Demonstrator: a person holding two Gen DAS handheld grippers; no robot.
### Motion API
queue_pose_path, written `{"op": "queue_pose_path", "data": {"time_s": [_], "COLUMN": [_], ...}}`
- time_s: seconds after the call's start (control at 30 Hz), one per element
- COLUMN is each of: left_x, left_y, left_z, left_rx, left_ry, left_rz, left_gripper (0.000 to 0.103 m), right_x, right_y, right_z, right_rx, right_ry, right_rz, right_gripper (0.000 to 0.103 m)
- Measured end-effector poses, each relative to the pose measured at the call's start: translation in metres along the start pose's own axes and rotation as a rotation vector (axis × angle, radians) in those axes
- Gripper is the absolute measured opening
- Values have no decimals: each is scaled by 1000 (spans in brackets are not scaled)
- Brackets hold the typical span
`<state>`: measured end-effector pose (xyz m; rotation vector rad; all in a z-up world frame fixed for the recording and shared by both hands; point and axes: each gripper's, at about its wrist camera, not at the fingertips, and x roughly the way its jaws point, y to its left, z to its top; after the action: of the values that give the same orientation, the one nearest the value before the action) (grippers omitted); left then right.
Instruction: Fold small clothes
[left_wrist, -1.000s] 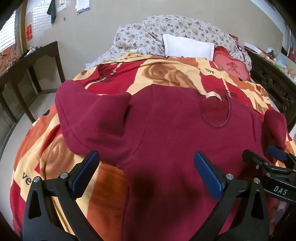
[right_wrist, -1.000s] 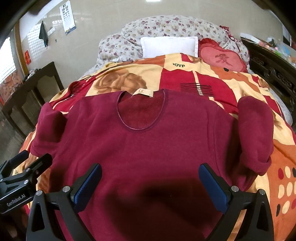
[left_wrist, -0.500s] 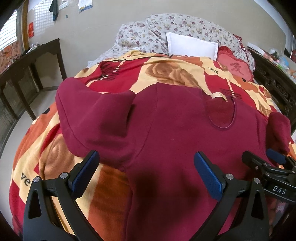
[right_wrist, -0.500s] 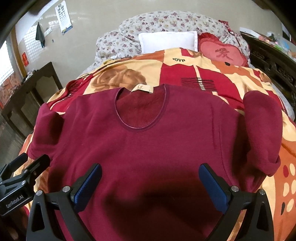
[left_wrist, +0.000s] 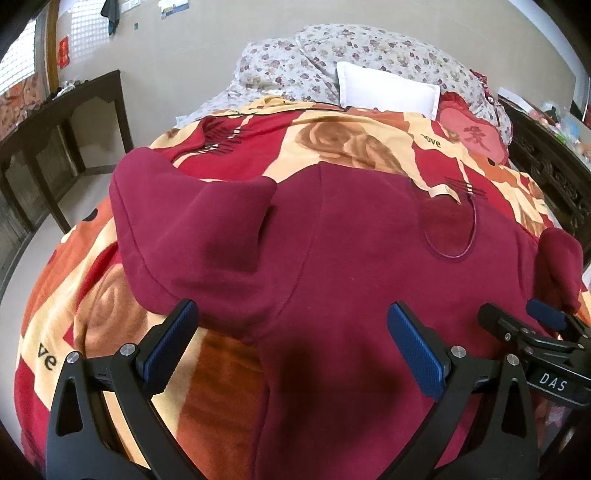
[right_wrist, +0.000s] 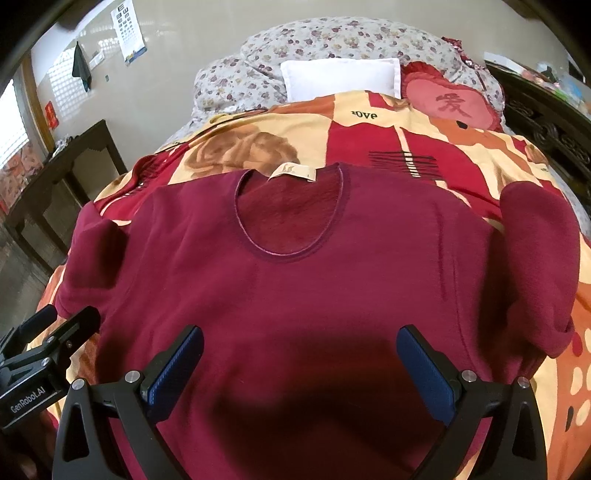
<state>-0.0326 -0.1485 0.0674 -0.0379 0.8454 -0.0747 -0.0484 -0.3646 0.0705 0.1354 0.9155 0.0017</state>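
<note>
Maroon sweater (right_wrist: 295, 288) lies flat, front up, on a red and cream rose-patterned blanket (right_wrist: 369, 133) covering the bed, neckline toward the pillows. Both sleeves are folded in over the body: 1 sleeve (left_wrist: 192, 236) at the left side, the other sleeve (right_wrist: 539, 273) at the right. A beige label (right_wrist: 293, 171) shows inside the collar. Left gripper (left_wrist: 291, 343) hovers over the sweater's lower left part, jaws spread wide and empty. Right gripper (right_wrist: 299, 363) hangs above the lower middle, also wide apart, gripping nothing. White pillow (right_wrist: 341, 77) rests against a floral quilt (right_wrist: 332, 40) at the head.
</note>
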Motion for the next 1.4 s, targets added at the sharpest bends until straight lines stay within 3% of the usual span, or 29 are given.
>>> {"op": "queue_pose_path", "data": {"time_s": [0.3, 0.53, 0.77, 0.93, 1.1, 1.13, 1.2, 1.23, 1.3, 1.33, 1.4], "left_x": [-1, 5, 37, 73, 105, 117, 131, 138, 138, 135, 127], "left_y": [7, 64, 147, 209, 240, 246, 251, 253, 253, 252, 248], "left_z": [4, 25, 63, 83, 94, 96, 97, 97, 97, 98, 100], "left_rx": [-6, -79, -230, -419, -549, -571, -593, -603, -603, -587, -571], "left_ry": [-11, -40, -27, -19, -22, -2, 30, 41, 3, -24, -26], "left_rz": [-17, 42, 124, 175, 157, 146, 111, 79, 60, 34, 47], "left_gripper": [102, 102, 102, 102, 102, 99, 81, 78, 68, 44, 9], "right_x": [5, 11, 22, 32, 46, 47, 45, 44, 43, 43, 44], "right_y": [-1, 8, 20, 28, 35, 36, 39, 40, 41, 41, 38], "right_z": [1, 4, 12, 16, 17, 17, 19, 20, 23, 23, 24], "right_rx": [13, 2, -11, -24, -23, -24, -31, -35, -42, -40, -30], "right_ry": [17, 28, 49, 75, 139, 142, 133, 125, 119, 122, 130], "right_rz": [13, 50, 89, 115, 158, 162, 166, 166, 163, 163, 167], "right_gripper": [103, 103, 103, 103, 103, 103, 103, 103, 103, 103, 103]}}
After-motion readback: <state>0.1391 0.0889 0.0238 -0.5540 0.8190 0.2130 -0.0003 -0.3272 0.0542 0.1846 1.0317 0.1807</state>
